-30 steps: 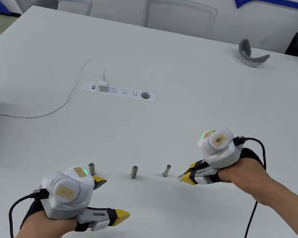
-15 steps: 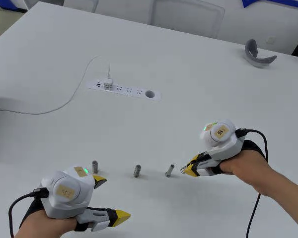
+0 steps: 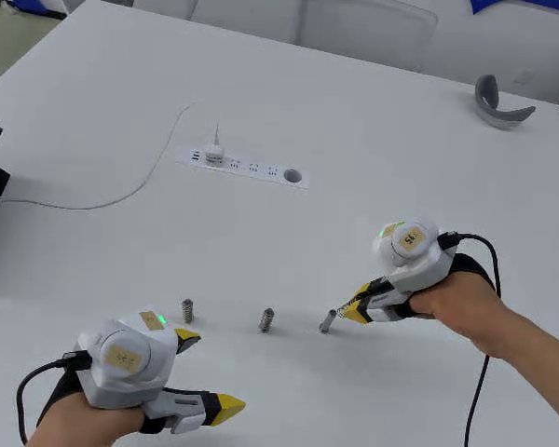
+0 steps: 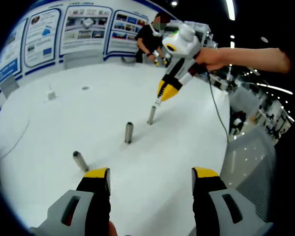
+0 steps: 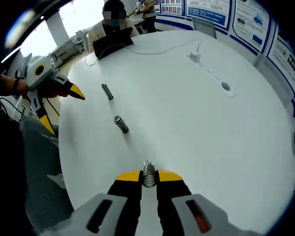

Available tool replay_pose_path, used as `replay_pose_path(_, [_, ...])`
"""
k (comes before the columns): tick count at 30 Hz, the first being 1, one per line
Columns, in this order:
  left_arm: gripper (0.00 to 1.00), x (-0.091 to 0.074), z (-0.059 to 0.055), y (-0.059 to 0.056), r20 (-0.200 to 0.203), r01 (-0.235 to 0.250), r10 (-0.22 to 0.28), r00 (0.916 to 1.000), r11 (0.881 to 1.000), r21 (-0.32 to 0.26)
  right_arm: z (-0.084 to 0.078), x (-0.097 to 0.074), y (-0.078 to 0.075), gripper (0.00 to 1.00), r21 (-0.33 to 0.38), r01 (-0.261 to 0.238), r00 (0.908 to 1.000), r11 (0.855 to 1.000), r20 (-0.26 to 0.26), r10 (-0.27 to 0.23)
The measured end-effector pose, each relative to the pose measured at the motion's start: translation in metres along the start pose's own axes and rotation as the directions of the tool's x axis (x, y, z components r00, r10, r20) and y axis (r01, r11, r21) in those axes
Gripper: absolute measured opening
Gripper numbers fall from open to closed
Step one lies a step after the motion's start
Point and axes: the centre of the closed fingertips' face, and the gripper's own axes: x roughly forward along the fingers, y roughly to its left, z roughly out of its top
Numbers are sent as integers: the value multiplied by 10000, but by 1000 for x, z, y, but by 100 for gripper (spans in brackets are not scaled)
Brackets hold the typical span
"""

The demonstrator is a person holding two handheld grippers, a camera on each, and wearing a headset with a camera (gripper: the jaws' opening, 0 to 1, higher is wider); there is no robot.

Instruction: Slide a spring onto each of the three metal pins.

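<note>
The white worktop (image 3: 354,130) carries three pins. The left claw (image 3: 208,371) hangs released and idle. Just ahead of it stand the left pin (image 3: 187,309) and the middle pin (image 3: 266,319), each apparently already wearing a coil. The right claw (image 3: 351,312) is clenched on the last spring (image 5: 148,174), which sticks out from its tips at the top of the bare third pin (image 3: 328,321). I judge two pins done and one left.

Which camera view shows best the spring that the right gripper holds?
The right gripper view: the spring stands close and large, clamped between the jaws of the right gripper. The head view and the left gripper view show it small, at the gripper's tips, close to a pin.
</note>
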Motion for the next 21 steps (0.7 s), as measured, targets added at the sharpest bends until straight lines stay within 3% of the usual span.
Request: replay_pose_path(21, [67,-4,-7,3,-8,-53,53,10000,9994,-334,4,14,5,13,-179,-278,9993,9995,-253,273])
